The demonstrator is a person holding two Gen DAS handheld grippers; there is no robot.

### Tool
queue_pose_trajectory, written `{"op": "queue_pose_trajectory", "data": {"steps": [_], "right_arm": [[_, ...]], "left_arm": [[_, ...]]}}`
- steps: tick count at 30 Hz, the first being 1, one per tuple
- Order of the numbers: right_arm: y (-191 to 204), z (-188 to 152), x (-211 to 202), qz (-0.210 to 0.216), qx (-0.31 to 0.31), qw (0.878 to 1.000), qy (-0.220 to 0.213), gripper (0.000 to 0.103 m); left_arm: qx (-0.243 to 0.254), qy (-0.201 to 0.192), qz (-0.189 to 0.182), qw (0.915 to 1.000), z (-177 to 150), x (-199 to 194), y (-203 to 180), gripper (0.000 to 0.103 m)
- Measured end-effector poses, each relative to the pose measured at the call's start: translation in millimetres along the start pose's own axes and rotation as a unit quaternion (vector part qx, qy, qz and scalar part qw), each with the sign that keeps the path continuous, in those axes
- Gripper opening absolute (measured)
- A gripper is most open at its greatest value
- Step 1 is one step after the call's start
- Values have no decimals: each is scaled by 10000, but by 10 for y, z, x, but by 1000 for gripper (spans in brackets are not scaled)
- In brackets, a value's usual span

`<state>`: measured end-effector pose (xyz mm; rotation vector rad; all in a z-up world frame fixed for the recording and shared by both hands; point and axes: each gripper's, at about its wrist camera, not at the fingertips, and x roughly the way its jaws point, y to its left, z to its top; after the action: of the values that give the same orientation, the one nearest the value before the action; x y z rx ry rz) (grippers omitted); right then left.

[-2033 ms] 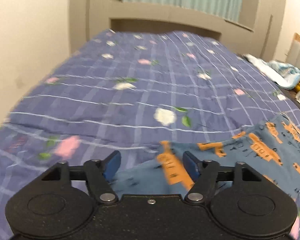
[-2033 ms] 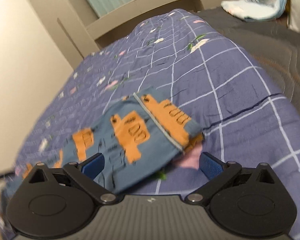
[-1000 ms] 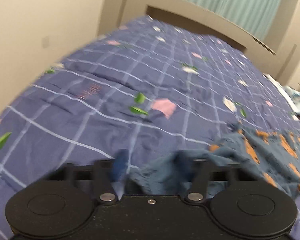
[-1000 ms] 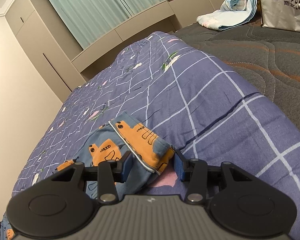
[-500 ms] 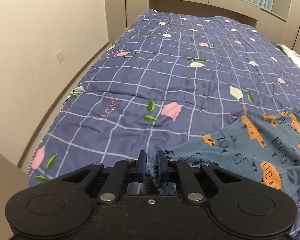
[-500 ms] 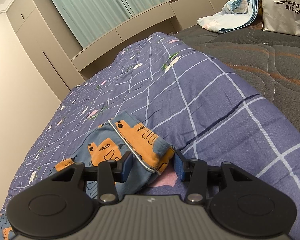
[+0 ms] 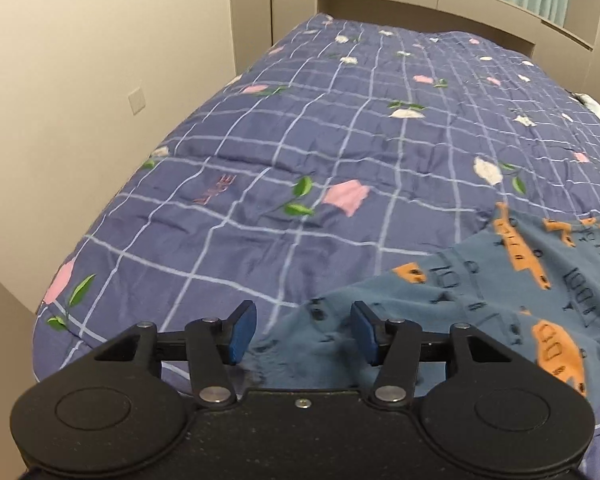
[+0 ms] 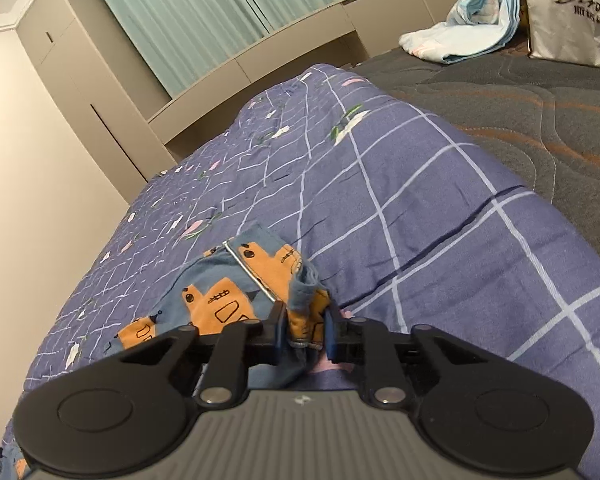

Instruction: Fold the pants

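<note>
Though the blue pants (image 7: pixel 500 292) with orange prints lie on the purple checked quilt (image 7: pixel 340 152) of the bed, each view cuts them off, so their full shape is hard to make out. Left hand-held gripper (image 7: pixel 303 334): its jaws have just been opening and stand apart, one end of the pants lying loose between the blue pads, nothing pinched. Right hand-held gripper (image 8: pixel 303 334): jaws have just been closing and now pinch a bunched fold of the pants (image 8: pixel 260 280) by the pale seam. Beyond the quilt in the left view, a beige wall (image 7: pixel 80 80) with a switch plate. Only the right view shows the grey mattress cover (image 8: pixel 520 120) beside the quilt, a crumpled light-blue cloth (image 8: pixel 460 36), a shopping bag (image 8: pixel 572 12) and teal curtains (image 8: pixel 204 12).
</note>
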<state>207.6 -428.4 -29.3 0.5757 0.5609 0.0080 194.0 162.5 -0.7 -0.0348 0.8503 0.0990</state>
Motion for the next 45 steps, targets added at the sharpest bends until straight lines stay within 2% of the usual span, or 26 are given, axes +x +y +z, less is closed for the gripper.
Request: {"op": "queue_pose_trajectory", "data": {"steps": [2, 6, 11, 16, 20, 23, 27, 30, 33, 37, 40, 42, 44, 45], "right_arm": [[5, 9, -10, 20, -13, 10000, -35, 17], [0, 65, -69, 15, -76, 9997, -248, 15], [-45, 161, -113, 7, -47, 9989, -474, 14], [-142, 182, -49, 35, 133, 9990, -425, 14], [-195, 193, -28, 59, 211, 9990, -400, 14], [-213, 194, -19, 98, 236, 9990, -367, 14], [-93, 216, -85, 70, -36, 9989, -452, 14], [146, 259, -197, 21, -561, 9964, -637, 14], [442, 297, -325, 118, -1105, 9905, -805, 14], [992, 260, -459, 404, -1944, 9754, -953, 13], [1438, 102, -515, 651, -2639, 9579, -919, 13], [1719, -56, -511, 786, -3087, 9443, -830, 13], [1988, -256, -471, 865, -3518, 9298, -654, 12], [2089, -348, -444, 901, -3664, 9245, -548, 12]], "left_arm": [[30, -154, 48, 9999, -12, -71, -126, 55], [14, -404, -154, 9991, -6, -202, -414, 56], [4, -590, -951, 9937, 50, -248, -877, 61], [559, -350, -1777, 9819, 19, -61, -1546, 62], [1084, -41, -2024, 9733, -82, 160, -1946, 62], [1178, 132, -1981, 9730, -149, 287, -2028, 63], [1068, 136, -1976, 9744, -175, 291, -1981, 70], [708, 105, -2112, 9748, -109, 278, -1892, 75], [86, -33, -2440, 9697, -18, 265, -1786, 80], [-770, -113, -3069, 9485, 116, 316, -1680, 81], [-1373, -107, -3570, 9239, 194, 390, -1620, 83], [-1776, -105, -3881, 9043, 215, 449, -1581, 83], [-2044, -68, -4075, 8900, 212, 512, -1574, 83], [-2108, -38, -4133, 8859, 210, 553, -1589, 83]]}}
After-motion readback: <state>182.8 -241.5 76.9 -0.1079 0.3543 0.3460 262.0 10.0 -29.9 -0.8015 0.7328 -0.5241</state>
